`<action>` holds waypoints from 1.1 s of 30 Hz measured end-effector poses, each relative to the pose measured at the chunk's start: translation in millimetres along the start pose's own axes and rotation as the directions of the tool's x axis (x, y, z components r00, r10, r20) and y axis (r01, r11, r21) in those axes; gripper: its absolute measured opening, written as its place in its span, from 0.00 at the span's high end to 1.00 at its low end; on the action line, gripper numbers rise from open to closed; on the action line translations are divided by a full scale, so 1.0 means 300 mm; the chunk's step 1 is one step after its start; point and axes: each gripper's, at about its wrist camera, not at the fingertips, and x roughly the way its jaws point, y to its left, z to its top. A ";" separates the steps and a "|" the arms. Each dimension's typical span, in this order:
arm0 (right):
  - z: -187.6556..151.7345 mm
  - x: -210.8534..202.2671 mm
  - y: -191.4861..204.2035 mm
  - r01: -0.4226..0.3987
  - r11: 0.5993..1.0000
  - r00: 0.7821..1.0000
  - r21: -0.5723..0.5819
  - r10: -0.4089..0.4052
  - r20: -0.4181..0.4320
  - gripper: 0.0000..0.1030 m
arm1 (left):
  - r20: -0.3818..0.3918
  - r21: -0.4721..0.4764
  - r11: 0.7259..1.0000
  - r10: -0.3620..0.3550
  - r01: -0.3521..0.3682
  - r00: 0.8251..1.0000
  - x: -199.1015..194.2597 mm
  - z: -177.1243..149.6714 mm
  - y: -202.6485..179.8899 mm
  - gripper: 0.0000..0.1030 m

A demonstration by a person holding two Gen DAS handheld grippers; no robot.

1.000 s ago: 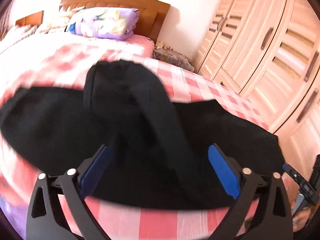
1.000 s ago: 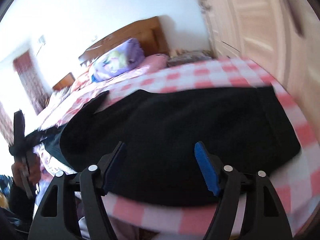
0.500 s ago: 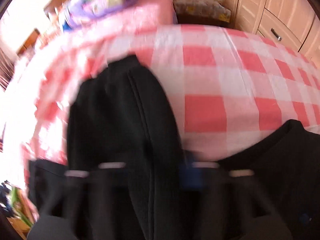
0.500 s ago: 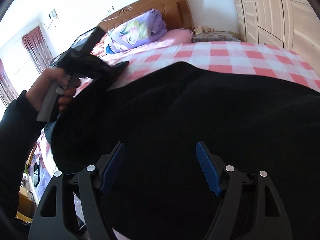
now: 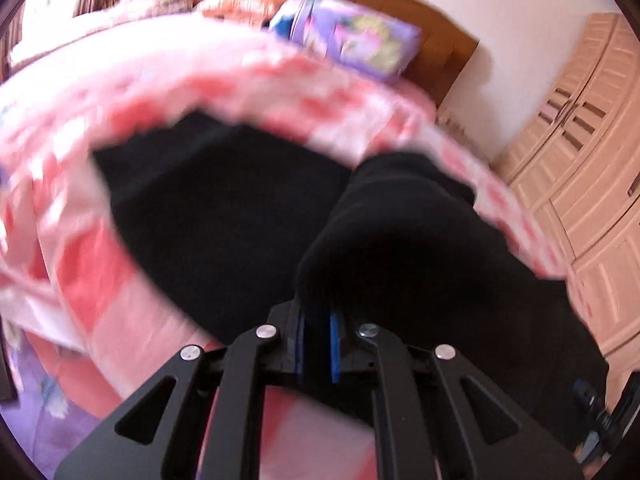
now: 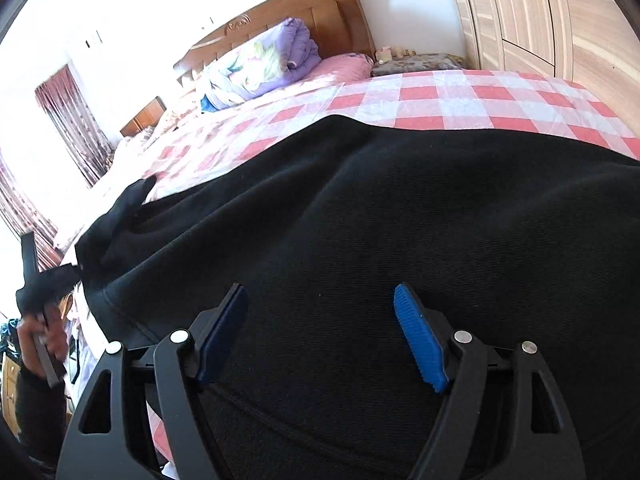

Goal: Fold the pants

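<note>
I see my left gripper (image 5: 317,330) clamped on a fold of the black pants (image 5: 224,208), which lie spread across the near part of the checkered bed (image 6: 460,100), while my right gripper (image 6: 320,332) stays wide apart just above the cloth.

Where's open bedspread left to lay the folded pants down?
Bare checked bedspread lies between the black pants and the pink pillow, toward the wardrobe. The near edge is covered by pants, under the right hand-held gripper.
</note>
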 end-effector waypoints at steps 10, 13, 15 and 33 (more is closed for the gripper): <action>0.203 0.060 0.343 0.044 0.848 0.999 -0.529 -0.032 0.032 0.28 | 0.219 0.278 0.948 0.092 -0.153 0.971 -0.127 0.016 -0.198 0.17; 0.294 0.214 0.432 -0.115 0.769 0.992 -0.628 0.053 -0.117 0.28 | 0.221 0.440 0.867 0.149 -0.234 0.964 -0.096 0.023 -0.308 0.17; 0.321 0.313 0.475 -0.187 0.712 0.977 -0.677 0.064 -0.203 0.29 | 0.170 0.514 0.832 0.143 -0.211 0.975 -0.040 0.043 -0.347 0.17; 0.253 0.474 0.631 -0.259 0.479 0.964 -0.839 0.074 -0.255 0.92 | 0.161 0.301 0.954 -0.058 0.006 0.985 -0.091 0.141 -0.150 0.78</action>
